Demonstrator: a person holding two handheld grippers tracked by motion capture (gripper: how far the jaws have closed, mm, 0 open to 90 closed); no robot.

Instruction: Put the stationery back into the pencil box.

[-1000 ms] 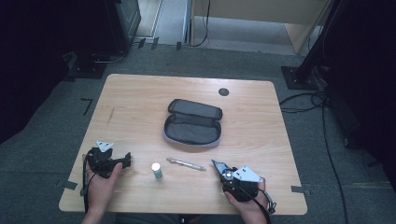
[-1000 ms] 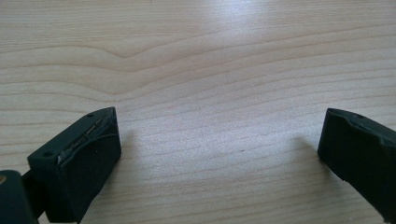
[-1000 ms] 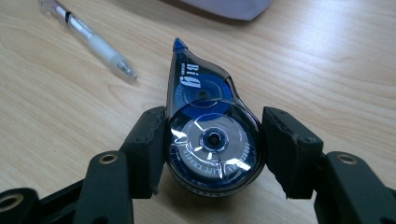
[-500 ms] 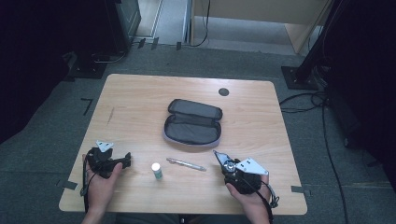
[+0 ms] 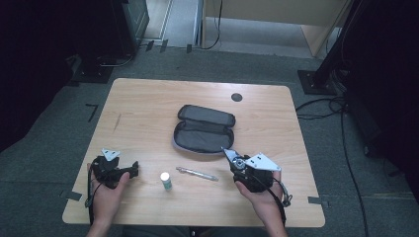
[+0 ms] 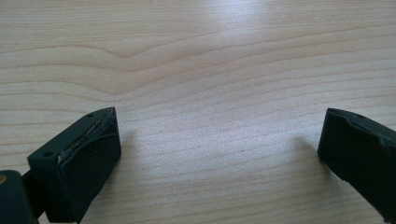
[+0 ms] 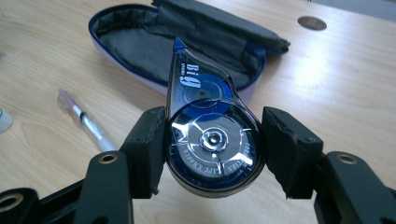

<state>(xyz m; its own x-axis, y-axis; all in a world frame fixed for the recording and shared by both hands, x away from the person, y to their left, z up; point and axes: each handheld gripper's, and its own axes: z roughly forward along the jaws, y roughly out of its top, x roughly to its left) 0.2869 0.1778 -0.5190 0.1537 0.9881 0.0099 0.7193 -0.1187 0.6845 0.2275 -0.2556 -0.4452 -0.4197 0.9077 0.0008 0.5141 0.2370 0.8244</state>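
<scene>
Clearly the right gripper (image 7: 212, 154) is clamped on a correction tape dispenser (image 7: 212, 144), its two black pads pressing the round blue body from either side at its widest part, which keeps the flat disc from twisting and leaves the pointed tip free and aimed away from the hand. In the high view that gripper (image 5: 232, 157) sits at the lower right of the frame, just below the near edge of the open pencil case (image 5: 203, 129), so the dispenser's tip points toward the open case; my reading is that the dispenser is meant to go into the case, which lies unzipped and spread flat at the centre of the frame to receive things. A clear pen (image 5: 196, 173) lies flat on the tabletop (image 5: 148, 106) at lower centre, and a small white-capped tube (image 5: 166, 180) stands just to its left, both close to the case and within easy reach, probably waiting their turn. At the lower left, the left gripper (image 5: 132, 170) rests low on the wood, well apart from everything; in its own view its jaws stand wide apart over bare grain with nothing between them, ready but idle.
</scene>
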